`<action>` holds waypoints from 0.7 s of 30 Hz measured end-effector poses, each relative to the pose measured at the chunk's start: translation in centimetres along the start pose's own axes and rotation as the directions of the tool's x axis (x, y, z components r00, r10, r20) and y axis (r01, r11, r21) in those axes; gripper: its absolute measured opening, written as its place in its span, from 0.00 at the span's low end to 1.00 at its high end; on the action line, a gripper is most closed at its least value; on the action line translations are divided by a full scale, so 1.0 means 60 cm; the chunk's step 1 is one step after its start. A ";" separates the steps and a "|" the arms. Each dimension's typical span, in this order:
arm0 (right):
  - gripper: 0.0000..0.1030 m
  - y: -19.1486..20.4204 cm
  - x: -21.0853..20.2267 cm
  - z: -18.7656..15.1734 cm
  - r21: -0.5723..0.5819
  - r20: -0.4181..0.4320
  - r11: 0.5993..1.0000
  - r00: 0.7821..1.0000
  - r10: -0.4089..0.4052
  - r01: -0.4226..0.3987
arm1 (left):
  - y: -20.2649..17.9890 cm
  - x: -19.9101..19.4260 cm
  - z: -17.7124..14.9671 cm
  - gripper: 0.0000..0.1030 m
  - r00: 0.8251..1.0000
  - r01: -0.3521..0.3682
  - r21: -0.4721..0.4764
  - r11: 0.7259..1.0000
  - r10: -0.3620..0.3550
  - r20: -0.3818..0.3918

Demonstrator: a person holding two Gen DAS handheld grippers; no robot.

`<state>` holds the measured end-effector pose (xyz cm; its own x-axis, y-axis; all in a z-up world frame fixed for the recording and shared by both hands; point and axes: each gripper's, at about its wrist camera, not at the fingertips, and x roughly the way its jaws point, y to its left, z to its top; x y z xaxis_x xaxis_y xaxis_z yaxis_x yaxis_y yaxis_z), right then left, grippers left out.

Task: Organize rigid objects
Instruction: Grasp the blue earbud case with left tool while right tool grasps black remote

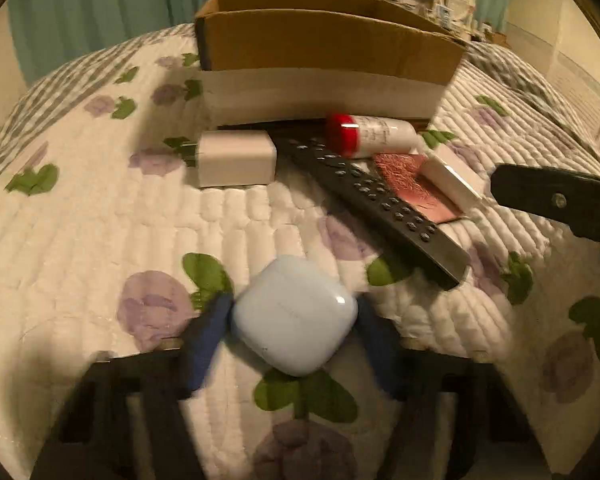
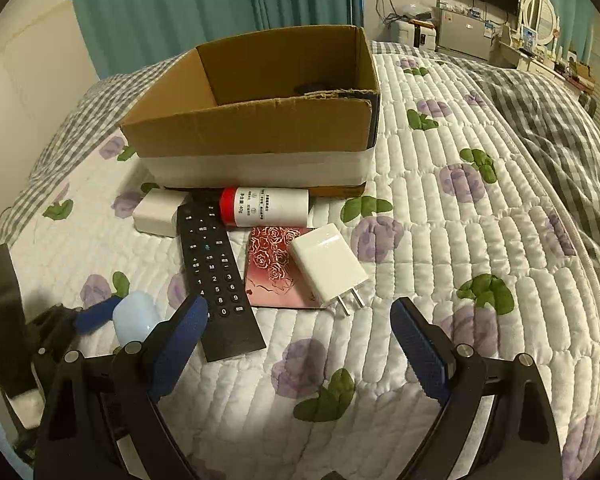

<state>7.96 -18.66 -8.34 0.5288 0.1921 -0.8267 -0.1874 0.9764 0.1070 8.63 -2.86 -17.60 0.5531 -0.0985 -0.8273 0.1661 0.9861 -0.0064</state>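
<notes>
Left gripper (image 1: 294, 316) is pinching the pale blue earbud case (image 1: 295, 314), right gripper (image 2: 296, 344) is hanging wide open and empty, and the remote (image 2: 216, 276) is lying lengthwise toward the cardboard box (image 2: 252, 132).

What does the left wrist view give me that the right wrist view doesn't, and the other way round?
Only the left wrist view shows the left gripper fully: both blue pads against the sides of the pale blue earbud case, resting on the quilt.

Only the right wrist view shows the right gripper open over bare quilt, the inside of the cardboard box, and the white charger's prongs.

Both show the box, remote, red-capped bottle, rose-patterned card, white adapter block and earbud case.
</notes>
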 end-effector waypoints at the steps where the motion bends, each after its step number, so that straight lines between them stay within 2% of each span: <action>1: 0.90 0.001 -0.001 -0.001 -0.004 0.003 1.000 1.000 -0.004 0.004 | 0.000 -0.005 0.001 0.57 1.000 0.002 -0.002 1.000 -0.002 0.006; 8: 0.90 0.021 -0.012 -0.001 -0.057 0.029 0.998 1.000 -0.013 0.015 | 0.023 -0.057 0.017 0.57 0.997 -0.021 -0.041 0.999 0.024 0.069; 10: 0.90 0.035 -0.010 0.001 -0.086 0.009 0.996 1.000 0.021 -0.020 | 0.036 -0.069 0.027 0.57 0.996 -0.030 -0.037 0.999 0.033 0.085; 14: 0.89 0.075 0.008 0.006 -0.162 -0.023 0.986 0.999 0.030 -0.033 | 0.065 -0.084 0.051 0.57 0.993 -0.052 -0.044 0.998 0.057 0.103; 17: 0.79 0.108 0.031 0.012 -0.218 -0.042 0.975 0.998 0.039 -0.047 | 0.079 -0.081 0.069 0.57 0.990 -0.091 -0.051 0.995 0.096 0.106; 21: 0.63 0.133 0.066 0.022 -0.249 -0.064 0.967 0.998 0.029 -0.044 | 0.094 -0.069 0.080 0.57 0.990 -0.092 -0.081 0.992 0.100 0.099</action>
<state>9.64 -9.97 -10.06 0.4689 0.2138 -0.8570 -0.4111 0.9116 0.0025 11.19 2.49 -11.53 0.6449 -0.0121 -0.7642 0.0475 0.9986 0.0243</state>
